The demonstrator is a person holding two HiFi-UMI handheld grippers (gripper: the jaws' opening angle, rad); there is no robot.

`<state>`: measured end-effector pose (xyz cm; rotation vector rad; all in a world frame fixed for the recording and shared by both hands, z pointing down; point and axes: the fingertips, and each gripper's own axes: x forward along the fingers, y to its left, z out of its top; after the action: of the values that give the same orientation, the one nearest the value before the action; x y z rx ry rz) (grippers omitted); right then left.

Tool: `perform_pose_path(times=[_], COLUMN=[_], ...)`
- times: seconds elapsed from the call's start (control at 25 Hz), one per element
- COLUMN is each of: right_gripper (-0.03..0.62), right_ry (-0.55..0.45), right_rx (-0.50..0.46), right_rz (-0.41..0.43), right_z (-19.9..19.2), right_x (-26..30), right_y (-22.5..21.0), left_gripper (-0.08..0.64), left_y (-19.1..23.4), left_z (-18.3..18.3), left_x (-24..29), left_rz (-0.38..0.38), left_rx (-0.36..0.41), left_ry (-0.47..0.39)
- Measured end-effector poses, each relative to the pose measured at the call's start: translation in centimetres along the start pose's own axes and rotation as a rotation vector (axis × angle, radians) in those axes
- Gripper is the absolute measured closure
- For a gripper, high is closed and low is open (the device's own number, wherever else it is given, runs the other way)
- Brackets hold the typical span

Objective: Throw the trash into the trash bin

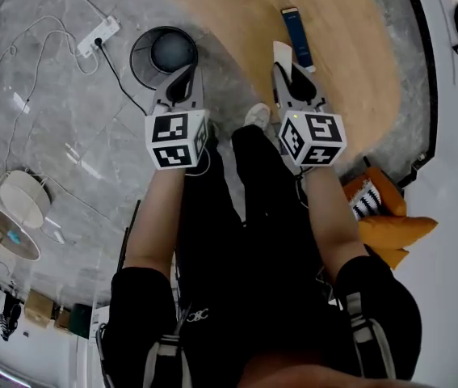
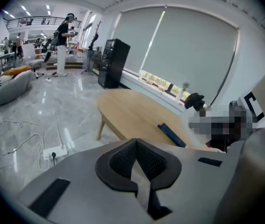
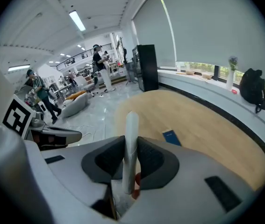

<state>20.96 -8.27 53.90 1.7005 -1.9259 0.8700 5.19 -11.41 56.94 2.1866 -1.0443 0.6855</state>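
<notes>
The trash bin (image 1: 166, 52), round black mesh, stands on the grey floor just beyond my left gripper (image 1: 182, 78). In the left gripper view that gripper (image 2: 137, 149) is shut with nothing between its pads. My right gripper (image 1: 287, 66) hangs over the edge of the wooden table (image 1: 350, 47), to the right of the bin. In the right gripper view it (image 3: 131, 148) is shut on a flat white piece of trash (image 3: 131, 129) that stands upright above the jaws. The bin shows in neither gripper view.
A blue book (image 1: 297, 35) lies on the table, also seen as the blue book (image 3: 170, 137). A power strip (image 1: 99, 35) with cables lies left of the bin. A white lamp (image 1: 14, 212) and orange cushions (image 1: 390, 221) flank the person's legs.
</notes>
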Motion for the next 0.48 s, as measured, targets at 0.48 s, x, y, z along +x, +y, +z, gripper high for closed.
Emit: perform_pose_path(times=[0.48], right_gripper=[0.509], right_ry=[0.081], right_rx=[-0.166], right_rz=[0.185], right_z=[-2.4], right_x=[10.4], right_y=[15.8], left_gripper=[0.548], left_y=[13.8], left_z=[-4.3], left_x=[-4.1], left_rz=[0.113], left_rx=[-0.138], left_ry=[0.014])
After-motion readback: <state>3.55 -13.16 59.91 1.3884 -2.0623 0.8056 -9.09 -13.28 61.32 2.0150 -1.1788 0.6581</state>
